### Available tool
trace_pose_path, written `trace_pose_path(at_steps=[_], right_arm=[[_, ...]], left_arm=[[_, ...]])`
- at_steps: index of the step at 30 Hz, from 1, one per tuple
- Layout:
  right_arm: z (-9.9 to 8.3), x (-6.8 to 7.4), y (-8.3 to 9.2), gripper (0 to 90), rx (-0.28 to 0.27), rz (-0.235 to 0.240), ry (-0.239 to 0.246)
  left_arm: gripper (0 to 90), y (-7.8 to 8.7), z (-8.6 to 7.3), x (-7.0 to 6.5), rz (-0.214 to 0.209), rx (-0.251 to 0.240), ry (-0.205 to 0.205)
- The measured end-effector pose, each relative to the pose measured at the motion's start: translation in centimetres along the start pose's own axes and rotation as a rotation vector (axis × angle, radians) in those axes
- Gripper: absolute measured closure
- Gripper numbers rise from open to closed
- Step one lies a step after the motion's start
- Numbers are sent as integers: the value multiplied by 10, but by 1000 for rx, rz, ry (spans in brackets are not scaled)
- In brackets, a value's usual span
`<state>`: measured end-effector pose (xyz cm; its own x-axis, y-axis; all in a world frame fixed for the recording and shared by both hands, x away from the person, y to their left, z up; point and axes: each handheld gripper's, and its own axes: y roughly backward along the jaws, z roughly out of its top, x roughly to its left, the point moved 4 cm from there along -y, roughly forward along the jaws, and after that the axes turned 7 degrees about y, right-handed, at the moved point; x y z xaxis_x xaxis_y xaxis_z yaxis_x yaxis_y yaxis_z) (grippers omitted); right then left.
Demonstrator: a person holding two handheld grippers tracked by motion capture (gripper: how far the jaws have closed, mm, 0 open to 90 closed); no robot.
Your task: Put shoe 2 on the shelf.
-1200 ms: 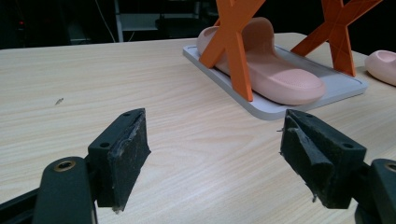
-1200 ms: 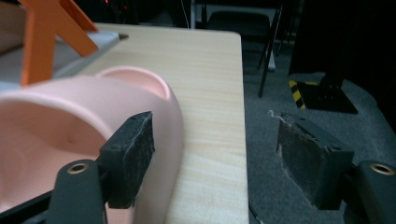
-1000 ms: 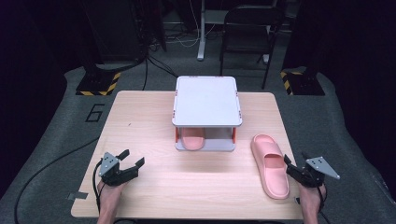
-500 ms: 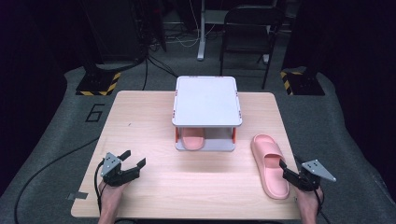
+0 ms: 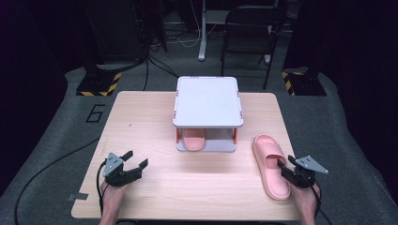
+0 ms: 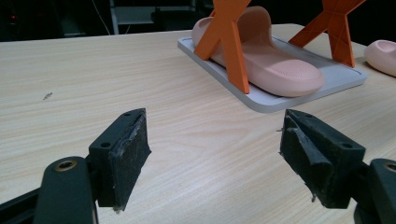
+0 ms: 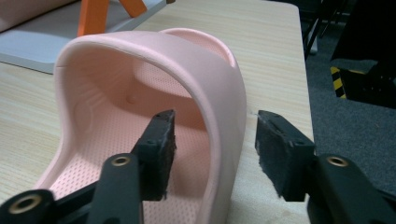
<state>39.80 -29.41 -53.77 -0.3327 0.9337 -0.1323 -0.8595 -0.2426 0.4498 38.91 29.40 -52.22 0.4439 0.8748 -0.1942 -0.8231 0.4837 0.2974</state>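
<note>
A pink slipper (image 5: 270, 164) lies on the wooden table (image 5: 141, 122) at the right front. My right gripper (image 5: 284, 165) is at its near right side. In the right gripper view the slipper (image 7: 135, 88) has its side wall between the jaws of my right gripper (image 7: 215, 128), one inside and one outside. The jaws have just been closing, and gaps still show at both pads, so it is open. A second pink slipper (image 5: 193, 140) lies on the lower shelf of a white rack (image 5: 208, 101). My left gripper (image 5: 136, 159) rests open and empty at the left front.
The rack has orange legs (image 6: 231, 42) and a grey base tray (image 6: 289, 95), seen ahead of the left gripper (image 6: 215, 135). A black chair (image 5: 251, 28) and cables stand on the floor beyond the table. The table's right edge is close to the right hand.
The right gripper has shifted a little left onto the slipper's side, and its jaws have narrowed around the side wall. The left gripper has stayed put.
</note>
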Motion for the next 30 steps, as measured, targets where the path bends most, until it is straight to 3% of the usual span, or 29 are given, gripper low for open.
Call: trace_pose_path(at_steps=[4, 10, 14, 18, 30], right_arm=[[1, -1, -4, 581, 3, 27, 2], [0, -4, -5, 729, 8, 21, -13], [-1, -6, -5, 741, 12, 12, -32], [0, -4, -5, 770, 16, -10, -3], [10, 2, 6, 822, 12, -10, 33]], left_arm=[[236, 0, 0, 0, 0, -1, 3], [239, 1, 1, 0, 0, -5, 1], [240, 1, 1, 0, 1, -2, 0], [242, 0, 1, -1, 4, -5, 0], [242, 1, 11, -9, -11, -12, -20]])
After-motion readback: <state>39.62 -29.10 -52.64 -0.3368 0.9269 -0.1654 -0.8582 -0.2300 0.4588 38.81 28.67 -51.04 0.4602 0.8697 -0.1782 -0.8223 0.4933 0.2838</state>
